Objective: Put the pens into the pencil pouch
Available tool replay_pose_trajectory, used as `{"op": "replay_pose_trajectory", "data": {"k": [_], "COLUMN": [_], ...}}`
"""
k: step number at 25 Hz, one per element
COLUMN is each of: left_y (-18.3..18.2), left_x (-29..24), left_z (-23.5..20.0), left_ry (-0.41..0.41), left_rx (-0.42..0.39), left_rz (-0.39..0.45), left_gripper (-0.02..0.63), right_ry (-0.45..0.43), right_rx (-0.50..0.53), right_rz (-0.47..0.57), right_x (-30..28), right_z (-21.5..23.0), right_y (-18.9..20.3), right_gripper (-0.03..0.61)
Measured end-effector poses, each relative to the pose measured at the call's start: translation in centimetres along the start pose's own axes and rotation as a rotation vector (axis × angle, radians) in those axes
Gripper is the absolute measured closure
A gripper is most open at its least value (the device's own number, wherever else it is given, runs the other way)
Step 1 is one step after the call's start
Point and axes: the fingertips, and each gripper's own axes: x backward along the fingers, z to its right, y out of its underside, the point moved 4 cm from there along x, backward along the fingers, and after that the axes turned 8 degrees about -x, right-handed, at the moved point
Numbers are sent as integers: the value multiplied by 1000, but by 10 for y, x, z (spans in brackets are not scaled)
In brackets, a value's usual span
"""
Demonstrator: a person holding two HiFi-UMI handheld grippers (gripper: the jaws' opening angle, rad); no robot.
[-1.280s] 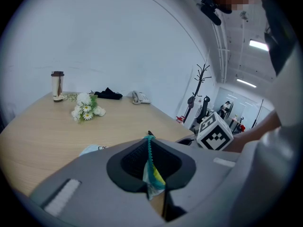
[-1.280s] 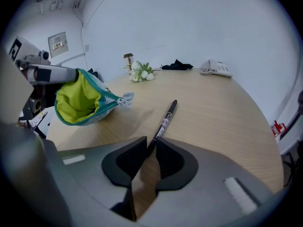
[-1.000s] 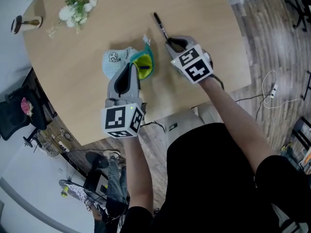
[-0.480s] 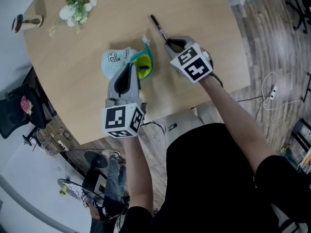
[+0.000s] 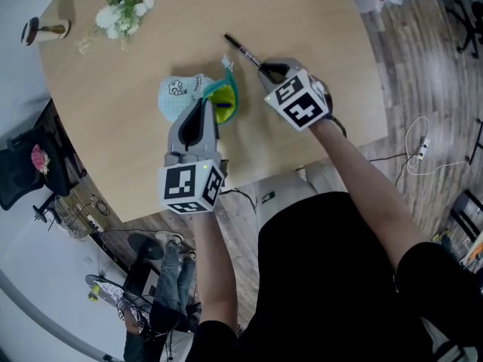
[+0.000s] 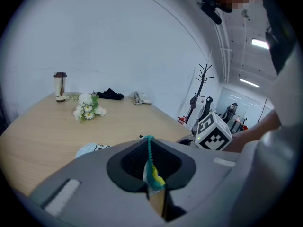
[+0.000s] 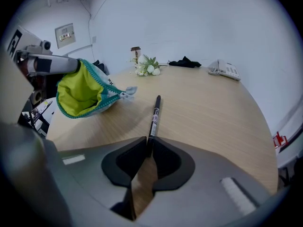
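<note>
Wood table, pen clamped, phone outside head view

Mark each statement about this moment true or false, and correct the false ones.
1. The right gripper is shut on a black pen. True.
2. The pen is already inside the pouch. False: it is wholly outside, sticking out of the right gripper to the pouch's right in the head view.
3. The left gripper is shut on the pouch's teal zipper edge. True.
4. The pouch is zipped closed. False: its mouth gapes open, showing a yellow-green lining.
5. The white flowers lie right beside the right gripper. False: they lie near the far left edge of the table, apart from both grippers.
</note>
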Motion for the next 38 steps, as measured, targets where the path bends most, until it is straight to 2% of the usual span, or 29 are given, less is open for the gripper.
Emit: {"op": "replay_pose_trajectory", "data": {"k": [16, 26, 38], "left_y": [-4, -13, -21], "left_x": [9, 13, 20], "left_z": [4, 9, 8], "left_ry": [-39, -53, -61], "left_rx": [-2, -7, -13], "left_rz": [6, 37, 69], "left_gripper": [598, 598, 598], "right_ry": [-11, -7, -59], "right_rx": [-24, -14, 11], "right_rz": [15, 68, 119], "right_x": [14, 60, 114], "right_z": [8, 12, -14], "right_y": [-5, -23, -35], "right_gripper": [534, 534, 534]}}
